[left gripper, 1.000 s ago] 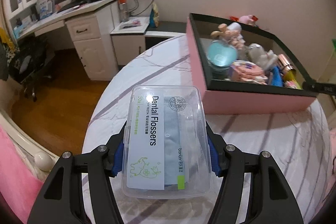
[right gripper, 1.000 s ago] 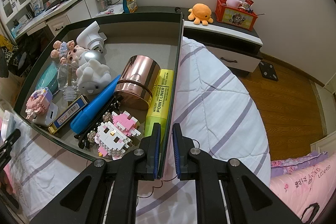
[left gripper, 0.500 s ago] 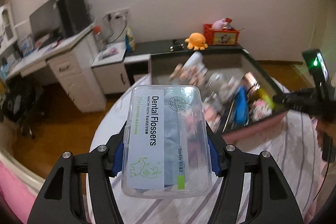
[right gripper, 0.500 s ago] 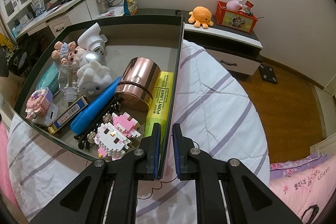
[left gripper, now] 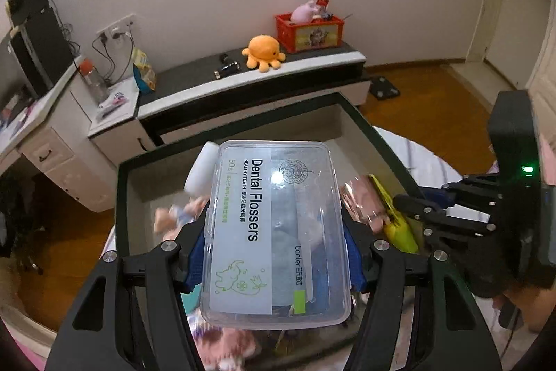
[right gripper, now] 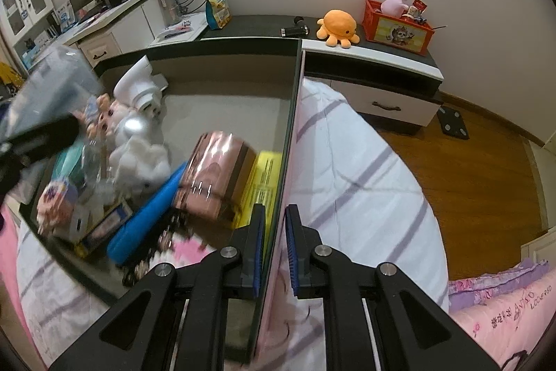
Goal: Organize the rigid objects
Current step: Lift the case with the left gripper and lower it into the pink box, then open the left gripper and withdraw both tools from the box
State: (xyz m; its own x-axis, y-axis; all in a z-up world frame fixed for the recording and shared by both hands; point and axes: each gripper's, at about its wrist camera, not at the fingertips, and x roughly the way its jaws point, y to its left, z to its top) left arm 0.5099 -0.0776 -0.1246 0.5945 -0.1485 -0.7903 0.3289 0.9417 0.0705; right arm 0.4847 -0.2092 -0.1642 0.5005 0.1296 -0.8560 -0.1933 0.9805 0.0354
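The left hand-held gripper is clamping a clear plastic box by its two long sides, its blue pads pressing in on either edge. The box is a flat rectangle with rounded corners and a snap lid; a white label reading "Dental Flossers" is running along it, with a small green line drawing near the lower end and a round seal near the top. Bluish contents are showing through the lid, though they are too indistinct to make out. The box is hanging above the open storage bin, over the jumble inside.

The right hand-held gripper is pinching the bin's right wall between nearly closed fingers, one inside and one outside.

The bin, dark-rimmed with a pink outer side, is sitting on a bed with a white, purple-striped quilt. Inside it are lying a shiny rose-gold can, a yellow highlighter pack, a blue tube and white figurines, all blurred. An orange octopus plush is sitting on the low cabinet behind.
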